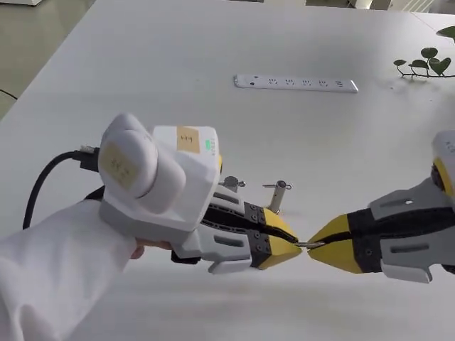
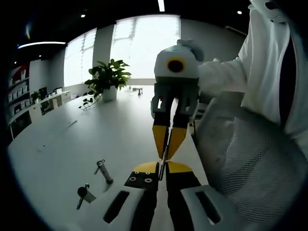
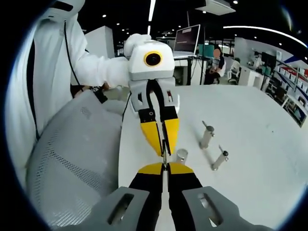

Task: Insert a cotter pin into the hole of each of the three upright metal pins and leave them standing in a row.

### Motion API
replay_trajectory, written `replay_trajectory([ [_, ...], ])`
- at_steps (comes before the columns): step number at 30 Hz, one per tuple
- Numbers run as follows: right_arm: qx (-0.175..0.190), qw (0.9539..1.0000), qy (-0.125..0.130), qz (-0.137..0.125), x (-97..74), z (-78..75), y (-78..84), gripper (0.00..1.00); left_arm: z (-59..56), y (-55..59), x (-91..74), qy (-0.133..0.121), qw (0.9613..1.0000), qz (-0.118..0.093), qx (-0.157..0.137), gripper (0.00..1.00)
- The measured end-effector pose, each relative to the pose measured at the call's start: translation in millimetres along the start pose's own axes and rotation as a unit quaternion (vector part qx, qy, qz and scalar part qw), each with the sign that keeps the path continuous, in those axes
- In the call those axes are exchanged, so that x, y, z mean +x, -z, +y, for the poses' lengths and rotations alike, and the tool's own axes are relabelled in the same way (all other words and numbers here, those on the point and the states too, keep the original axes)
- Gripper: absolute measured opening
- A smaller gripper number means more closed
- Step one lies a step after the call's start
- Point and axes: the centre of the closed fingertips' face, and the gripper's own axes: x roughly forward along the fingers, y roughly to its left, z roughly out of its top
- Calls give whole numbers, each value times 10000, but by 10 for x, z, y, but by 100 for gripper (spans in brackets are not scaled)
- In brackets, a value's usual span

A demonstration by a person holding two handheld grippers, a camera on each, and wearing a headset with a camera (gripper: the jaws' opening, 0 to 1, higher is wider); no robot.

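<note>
Yellow tips meet nose to nose in the head view: my left gripper (image 1: 293, 246) and right gripper (image 1: 315, 249) are each pinched down on the thin cotter pin (image 1: 306, 245) bridging them, above the white table (image 1: 178, 42). Left gripper view: a near metal pin (image 2: 83, 192) and a far metal pin (image 2: 104, 172) stand left of my jaws (each has a cotter pin through its head). Right gripper view: a third metal pin (image 3: 182, 155) stands just beside the tips.
</note>
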Motion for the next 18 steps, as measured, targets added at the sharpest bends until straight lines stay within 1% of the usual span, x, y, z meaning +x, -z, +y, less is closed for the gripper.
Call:
replay_trajectory([
  [3,4,10000,70,12,-5,-28,17,0,43,1,-11,-94,9999,-31,19,15],
  [4,19,10000,86,21,-7,-41,30,0,75,13,-18,-171,9998,-1,46,20],
  [9,96,9997,219,103,-2,-109,103,0,207,115,-21,-449,9988,155,69,32],
  [10,108,9996,235,129,5,-116,127,0,229,139,-20,-491,9986,194,55,32],
  [14,133,9993,293,209,36,-129,203,0,284,196,-7,-570,9982,205,-40,31],
  [16,245,9991,301,178,54,-138,236,0,290,233,4,-557,9981,242,-94,31],
  [18,269,9989,349,164,69,-152,258,0,311,276,15,-581,9978,254,-183,31],
])
